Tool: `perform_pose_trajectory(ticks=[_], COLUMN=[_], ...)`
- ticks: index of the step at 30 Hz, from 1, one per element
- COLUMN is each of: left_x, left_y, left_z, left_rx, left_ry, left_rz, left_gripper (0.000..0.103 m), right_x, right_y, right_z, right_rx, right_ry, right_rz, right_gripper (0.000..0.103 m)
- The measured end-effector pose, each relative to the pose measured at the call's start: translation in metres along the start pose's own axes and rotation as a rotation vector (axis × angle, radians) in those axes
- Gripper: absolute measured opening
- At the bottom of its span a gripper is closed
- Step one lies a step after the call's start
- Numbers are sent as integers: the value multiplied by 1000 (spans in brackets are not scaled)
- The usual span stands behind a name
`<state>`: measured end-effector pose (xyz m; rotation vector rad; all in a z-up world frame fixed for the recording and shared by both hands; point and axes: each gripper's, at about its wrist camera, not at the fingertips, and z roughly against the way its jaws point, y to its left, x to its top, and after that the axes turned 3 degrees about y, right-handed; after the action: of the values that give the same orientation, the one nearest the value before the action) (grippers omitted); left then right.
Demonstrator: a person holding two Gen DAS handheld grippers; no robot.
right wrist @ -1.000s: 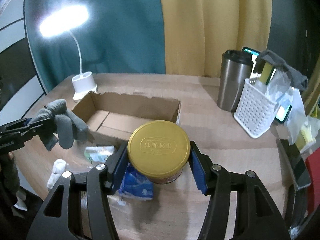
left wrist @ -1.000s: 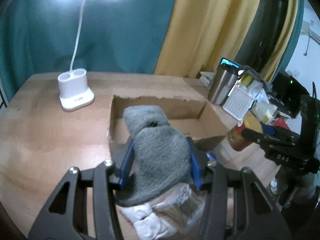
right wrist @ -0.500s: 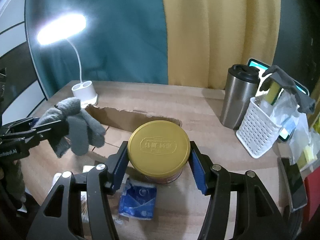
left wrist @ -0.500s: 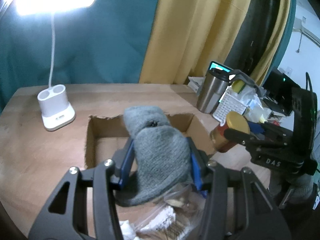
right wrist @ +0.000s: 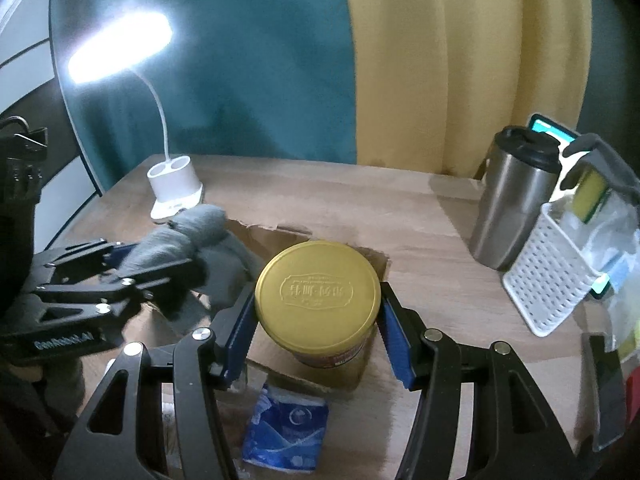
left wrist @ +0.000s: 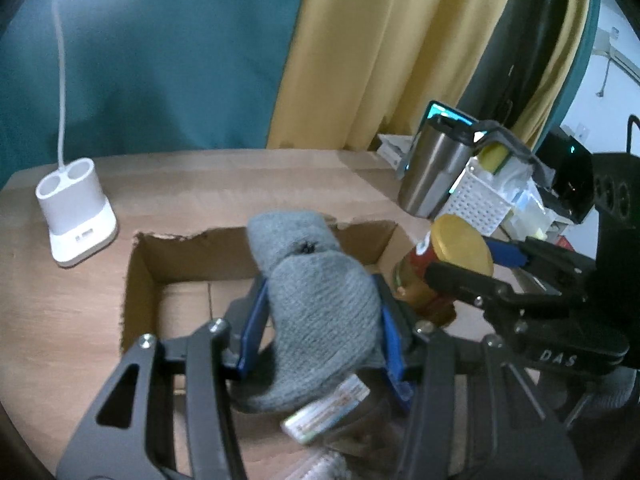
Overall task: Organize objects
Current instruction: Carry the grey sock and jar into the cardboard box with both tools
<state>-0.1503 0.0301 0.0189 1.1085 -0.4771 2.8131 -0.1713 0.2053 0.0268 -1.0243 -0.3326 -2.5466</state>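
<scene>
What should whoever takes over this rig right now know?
Left gripper: shut on the grey knitted sock, held over the open brown cardboard box.
Right gripper: shut on the gold-lidded glass jar, at the box's right end.
Done: both items lifted; nothing visibly in the box.
Left: release both inside, then collect the blue tissue packet and the other packets on the wooden table.

The grey glove (left wrist: 320,312) covers most of the cardboard box (left wrist: 140,280) floor in the left wrist view, and the packet (left wrist: 326,412) under it is too blurred to read. In the right wrist view the jar (right wrist: 318,300) hides the box's right end, and the embossed text on its gold lid cannot be read. The dark phone (right wrist: 608,392) is cut by the picture's edge.
</scene>
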Motion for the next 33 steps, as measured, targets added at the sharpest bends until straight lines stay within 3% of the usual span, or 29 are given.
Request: perform_pose_trajectory(ticks=[14,26,33], left_x=[-9,-20,-21], left_y=[7,7,7], left_z=[-52,-79,-83], left_rx=[-13,3,8], left_ry=[115,189,209], left_rz=[15,16,20], left_gripper=[50,52,59], right_x=[-9,-20,-20], right_y=[-4,2,0], right_z=[-46,-51,-52], right_rx=[26,13,15], right_ry=[100,132,134], right_rz=[0,47,56], right_gripper=[61,61,61])
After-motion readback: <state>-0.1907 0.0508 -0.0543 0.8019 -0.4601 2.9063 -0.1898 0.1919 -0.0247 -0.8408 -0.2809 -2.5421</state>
